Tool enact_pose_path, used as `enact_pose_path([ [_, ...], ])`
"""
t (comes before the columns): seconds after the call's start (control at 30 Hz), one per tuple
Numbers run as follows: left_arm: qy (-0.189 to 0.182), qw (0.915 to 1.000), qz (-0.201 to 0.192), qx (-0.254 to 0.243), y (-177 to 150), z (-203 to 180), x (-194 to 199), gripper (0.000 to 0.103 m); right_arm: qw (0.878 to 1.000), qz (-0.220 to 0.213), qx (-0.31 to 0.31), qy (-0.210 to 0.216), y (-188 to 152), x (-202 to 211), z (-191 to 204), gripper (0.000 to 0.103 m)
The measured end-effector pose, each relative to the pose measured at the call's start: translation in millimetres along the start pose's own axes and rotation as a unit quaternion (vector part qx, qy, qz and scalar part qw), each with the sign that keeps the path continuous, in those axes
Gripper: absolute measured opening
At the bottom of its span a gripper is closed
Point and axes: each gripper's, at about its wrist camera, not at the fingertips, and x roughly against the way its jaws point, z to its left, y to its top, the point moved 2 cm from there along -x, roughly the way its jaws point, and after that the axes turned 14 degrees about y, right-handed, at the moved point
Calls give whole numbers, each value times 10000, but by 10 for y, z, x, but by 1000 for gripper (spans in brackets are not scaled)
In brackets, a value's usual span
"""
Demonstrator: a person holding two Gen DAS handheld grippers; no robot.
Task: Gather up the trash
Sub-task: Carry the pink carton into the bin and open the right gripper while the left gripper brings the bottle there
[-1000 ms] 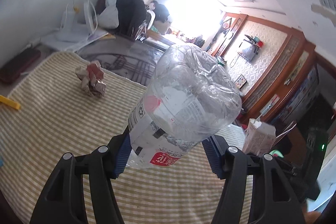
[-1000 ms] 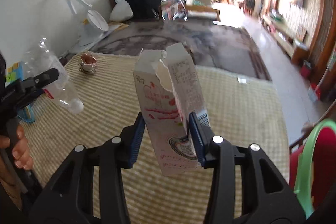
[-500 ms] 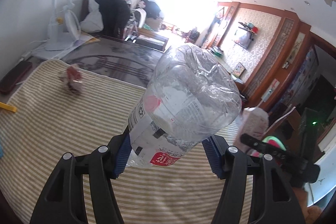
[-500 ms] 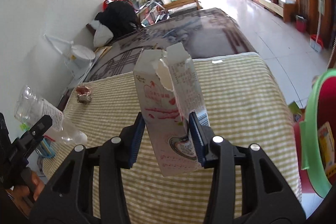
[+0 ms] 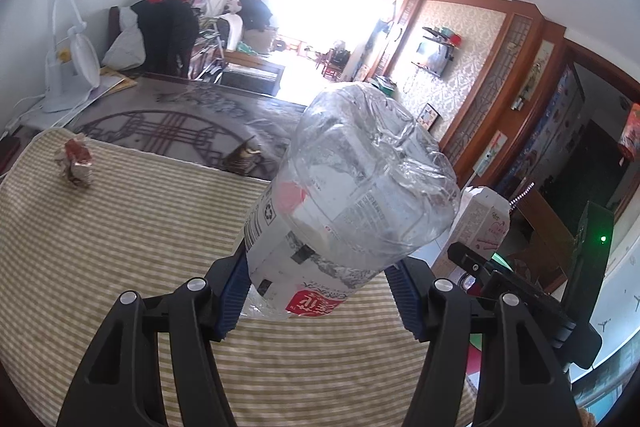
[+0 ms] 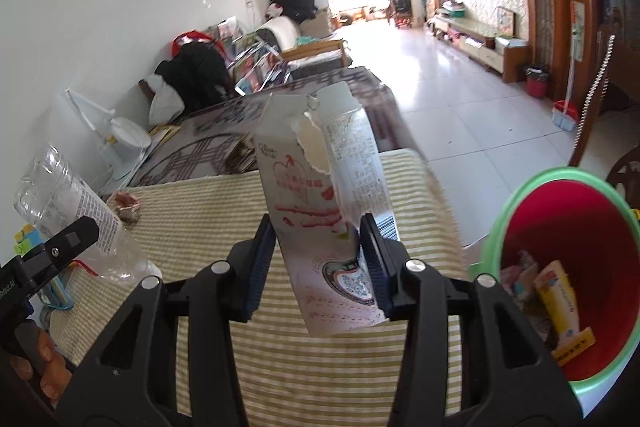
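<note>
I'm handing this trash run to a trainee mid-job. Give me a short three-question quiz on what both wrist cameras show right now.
1. True or false: the left gripper is empty.
2. What does the right gripper hold? A) a can B) a torn milk carton C) a cup
3. Which piece of trash lies ungripped on the striped cloth?

Key
1. False: it is shut on a clear plastic bottle.
2. B.
3. The crumpled wrapper near the cloth's far left corner; the red bin with the green rim sits to the right, already holding trash.
</note>
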Motion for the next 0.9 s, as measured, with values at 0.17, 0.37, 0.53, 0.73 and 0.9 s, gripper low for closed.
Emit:
enact_pose_path([
  [0.17, -166, 9998, -7, -116, 6, -202, 18, 59, 9985, -331, -123, -412, 59, 274, -287, 43],
  [0.37, -525, 9985, -18, -160, -6, -437, 39, 59, 9872, -771, -668, -1224, 85, 711, -851, 43],
  [0.53, -1008, 9948, 33, -168, -9, -722, 14, 59, 9767, -644, -1249, -1624, -53, 817, -1237, 44],
  [0.73, -1669, 9855, 151, -278, 9, -1170, -76, 60, 9502, -1296, -1433, -2446, -57, 1143, -1381, 98],
  [0.9, -2409, 9692, 401, -310, -59, -1631, -233, 60, 9195, -1966, -1818, -2878, -104, 1457, -1524, 98],
])
